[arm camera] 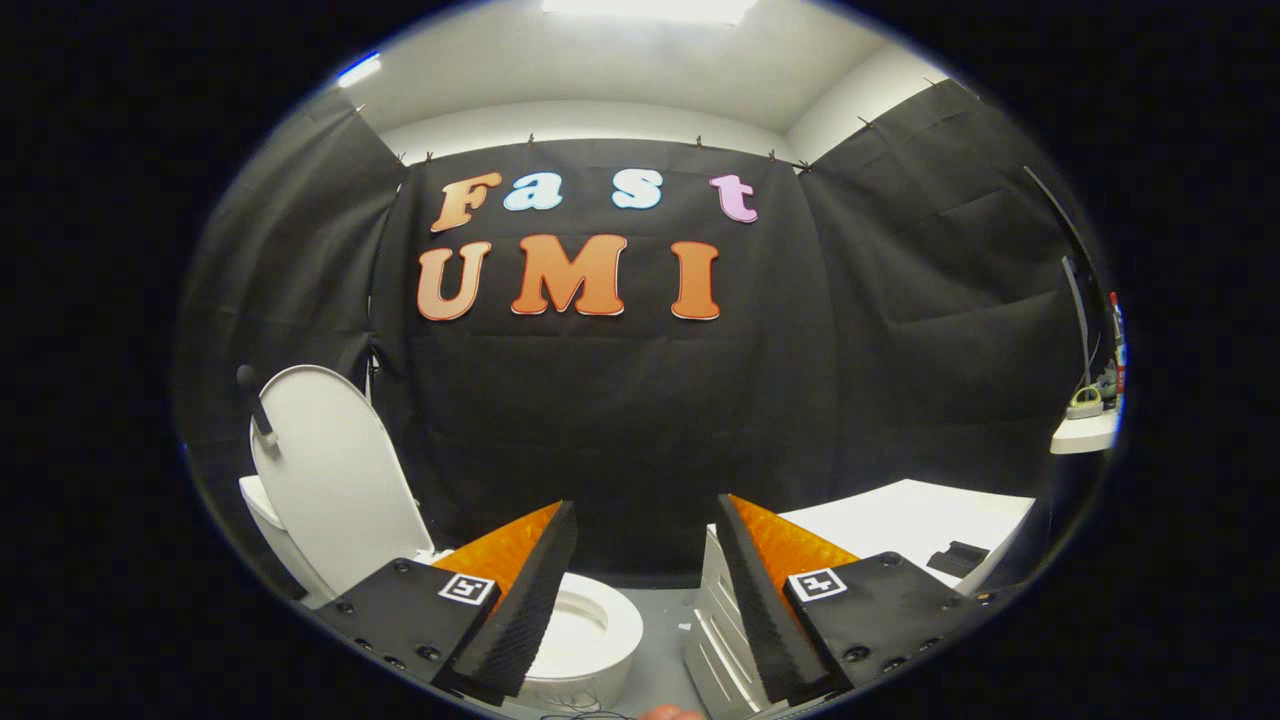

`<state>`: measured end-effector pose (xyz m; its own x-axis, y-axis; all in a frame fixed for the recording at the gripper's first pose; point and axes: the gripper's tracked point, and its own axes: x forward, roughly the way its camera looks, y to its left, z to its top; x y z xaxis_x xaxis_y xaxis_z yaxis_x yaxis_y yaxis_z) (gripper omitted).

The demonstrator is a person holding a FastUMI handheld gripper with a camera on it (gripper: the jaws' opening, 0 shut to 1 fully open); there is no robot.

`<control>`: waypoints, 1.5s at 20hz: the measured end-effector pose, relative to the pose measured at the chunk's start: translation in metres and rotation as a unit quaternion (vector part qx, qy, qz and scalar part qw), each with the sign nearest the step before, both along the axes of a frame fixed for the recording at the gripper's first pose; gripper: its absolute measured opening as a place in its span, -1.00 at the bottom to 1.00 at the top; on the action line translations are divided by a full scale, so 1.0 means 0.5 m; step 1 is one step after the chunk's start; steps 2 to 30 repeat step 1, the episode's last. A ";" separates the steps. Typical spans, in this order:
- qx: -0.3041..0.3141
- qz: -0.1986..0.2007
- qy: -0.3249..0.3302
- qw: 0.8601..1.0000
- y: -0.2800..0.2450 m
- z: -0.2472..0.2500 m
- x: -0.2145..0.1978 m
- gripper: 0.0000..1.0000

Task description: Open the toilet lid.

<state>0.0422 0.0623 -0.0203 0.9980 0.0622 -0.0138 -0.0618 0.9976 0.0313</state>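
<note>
A white toilet (585, 630) stands low and to the left, partly behind my left finger. Its lid (335, 470) is raised, leaning back upright against the tank side, and the seat ring and bowl lie exposed. My gripper (645, 520) is open, held above and a little right of the bowl, with nothing between its fingers. The left finger (530, 590) overlaps the bowl's near rim in the view; the right finger (760, 590) stands in front of a white cabinet. Neither finger touches the lid.
A white drawer cabinet (715, 620) sits right of the toilet, its top (900, 515) carrying a small dark object (955, 557). A small white shelf (1085, 432) with bottles hangs at the far right. Black cloth walls close the booth. Grey floor lies between toilet and cabinet.
</note>
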 end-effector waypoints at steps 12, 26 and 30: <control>-0.005 0.002 0.000 1.000 0.001 -0.002 0.002 0.82; -0.005 0.002 0.000 1.000 0.001 -0.002 0.002 0.82; -0.005 0.002 0.000 1.000 0.001 -0.002 0.002 0.82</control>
